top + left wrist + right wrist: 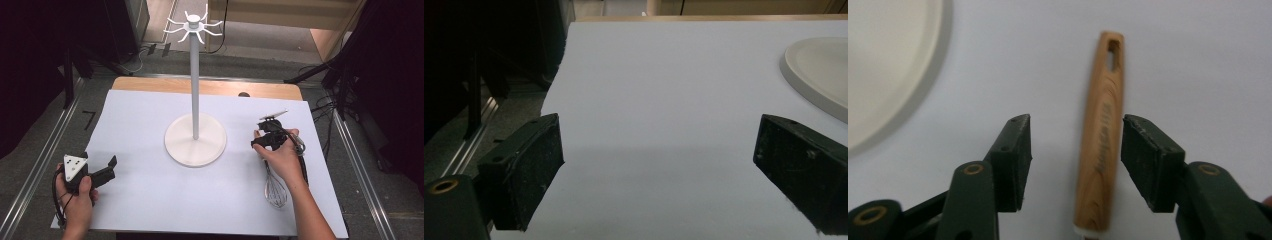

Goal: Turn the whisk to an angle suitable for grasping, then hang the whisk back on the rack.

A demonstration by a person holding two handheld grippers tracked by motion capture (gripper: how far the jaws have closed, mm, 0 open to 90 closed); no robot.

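A: Checking the right hand-held gripper (1075,150): released, jaws apart, nothing pinched. The whisk's (274,186) wooden handle (1100,135) lies between the jaws, a gap on either side, pads not pressing.

B: Axis?

A: In the right gripper view the handle runs straight ahead of that gripper, parallel to the jaws, slotted end farthest out. From the high view the wire head lies back toward the person, under the right hand (280,155), flat on the white worktop (150,200).

B: Left side?

A: Left hand-held gripper (659,165) also released, jaws wide, bare sheet between them. It sits well apart from the whisk, on the far side of the stand's round base (195,140). Right one is clearly nearer, so I'd judge the pick-up is its job.

B: Counts?

A: One whisk. One white hook stand (194,75), single pole, ring of hooks on top, none loaded. Two grippers.

B: The stand from the right gripper?

A: Base just off to its left, near.
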